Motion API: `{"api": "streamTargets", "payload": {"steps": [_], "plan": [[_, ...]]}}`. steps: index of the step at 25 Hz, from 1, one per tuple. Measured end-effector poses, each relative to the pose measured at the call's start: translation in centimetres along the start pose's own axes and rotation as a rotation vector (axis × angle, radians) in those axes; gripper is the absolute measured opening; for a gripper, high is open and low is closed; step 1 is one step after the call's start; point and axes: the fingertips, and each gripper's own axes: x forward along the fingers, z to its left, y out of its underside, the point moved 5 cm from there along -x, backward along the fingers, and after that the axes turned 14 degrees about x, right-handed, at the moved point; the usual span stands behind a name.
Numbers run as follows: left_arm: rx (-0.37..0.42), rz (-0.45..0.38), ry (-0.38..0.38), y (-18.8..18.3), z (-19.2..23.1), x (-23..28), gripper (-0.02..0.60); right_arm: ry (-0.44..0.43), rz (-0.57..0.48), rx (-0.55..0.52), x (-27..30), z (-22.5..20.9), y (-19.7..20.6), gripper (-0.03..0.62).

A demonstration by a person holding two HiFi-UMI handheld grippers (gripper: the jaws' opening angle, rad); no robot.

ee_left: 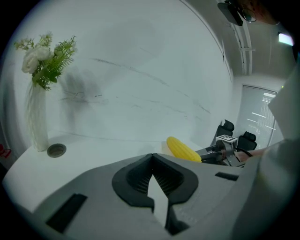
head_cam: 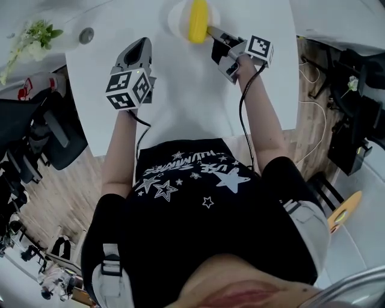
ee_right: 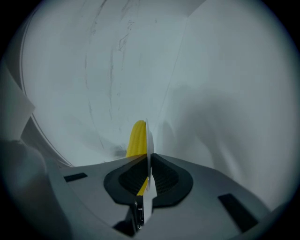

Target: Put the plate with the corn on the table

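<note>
Your right gripper (head_cam: 215,36) is clamped on the near rim of the plate (head_cam: 177,17); in the right gripper view the thin white rim runs edge-on between the two dark pads, which press on it from both sides. The corn (head_cam: 198,20) lies across the plate as a single yellow cob, pointing away from you, and it has not rolled toward the rim. The plate is over the far part of the white surface (head_cam: 180,108), well out in front of you. From these views you cannot tell whether its base is already resting on the surface or is just above it; the head view looks straight down, and the left gripper view hides the plate's underside behind the gripper's own body. Your left gripper (head_cam: 142,45) has its jaws together on nothing and hangs over the surface to the left of the plate, well apart from it, taking no part in the carry. A vase of flowers (ee_left: 40,93) and a round metal insert (ee_left: 56,150) sit far off at the left edge, clear of where the plate is going. By my reading the carry is nearly finished: what is left is to make sure the plate sits flat, let go of the rim, and draw the right gripper back without dragging the plate.
</note>
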Motion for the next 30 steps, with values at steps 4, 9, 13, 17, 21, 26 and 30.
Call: {"api": "streamTargets", "payload": {"steps": [4, 9, 13, 17, 21, 26, 30], "plan": [[0.002, 0.011, 0.007, -0.2, -0.4, 1.7, 0.008, 0.013, -0.008, 0.013, 0.2, -0.5, -1.6, 0.021], [-0.005, 0.018, 0.009, -0.2, -0.3, 2.6, 0.008, 0.030, -0.020, 0.031, 0.4, -1.0, -2.6, 0.020], [-0.010, 0.022, 0.012, -0.2, -0.3, 3.3, 0.008, 0.035, -0.042, 0.057, 0.5, -1.4, -3.3, 0.021], [-0.011, 0.027, 0.017, 0.0, -0.4, 3.7, 0.008, 0.048, -0.064, 0.071, 0.4, -1.8, -3.8, 0.020], [-0.012, 0.032, 0.025, 0.1, -0.5, 3.9, 0.008, 0.061, -0.077, 0.084, 0.6, -2.0, -4.2, 0.020], [-0.017, 0.039, 0.032, 0.3, -1.1, 4.1, 0.008, 0.079, -0.091, 0.101, 0.7, -2.1, -4.5, 0.021], [-0.020, 0.039, 0.033, 0.4, -1.1, 4.1, 0.008, 0.092, -0.093, 0.095, 1.0, -2.3, -4.6, 0.020]]}}
